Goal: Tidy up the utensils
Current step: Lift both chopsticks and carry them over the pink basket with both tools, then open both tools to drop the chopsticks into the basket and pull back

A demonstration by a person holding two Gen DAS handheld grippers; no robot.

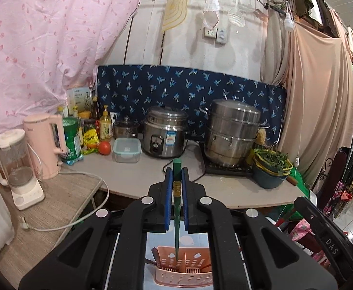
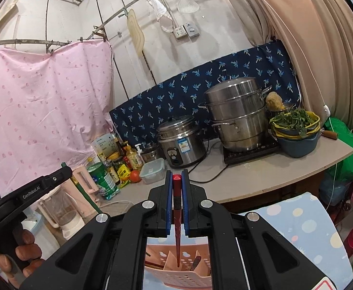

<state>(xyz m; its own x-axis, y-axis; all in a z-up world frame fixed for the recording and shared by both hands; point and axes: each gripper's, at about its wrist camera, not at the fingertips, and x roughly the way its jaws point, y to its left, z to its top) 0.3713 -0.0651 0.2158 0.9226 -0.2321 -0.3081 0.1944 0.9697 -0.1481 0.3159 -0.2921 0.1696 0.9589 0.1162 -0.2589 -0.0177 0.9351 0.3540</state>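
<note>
My left gripper (image 1: pixel 176 169) is shut on a green chopstick (image 1: pixel 177 207) that stands upright between its blue pads, its thin tip hanging over a pink perforated utensil basket (image 1: pixel 183 271). My right gripper (image 2: pixel 177 172) is shut on a red chopstick (image 2: pixel 177 215), likewise upright, its tip pointing down over the same pink basket (image 2: pixel 176 271). The basket has dividers and holds a few dark utensils. In the right wrist view the left gripper's body and the hand holding it show at the far left, with the green chopstick (image 2: pixel 87 197) slanting below it.
A counter (image 1: pixel 152 176) ahead carries a rice cooker (image 1: pixel 164 135), a stacked steel steamer pot (image 1: pixel 232 133), a bowl of greens (image 1: pixel 270 166), a clear lidded box (image 1: pixel 127 149), bottles, a pink kettle (image 1: pixel 47 142) and a blender (image 1: pixel 19 164). Fabric curtains hang left and right. A dotted blue cloth (image 2: pixel 302 227) lies under the basket.
</note>
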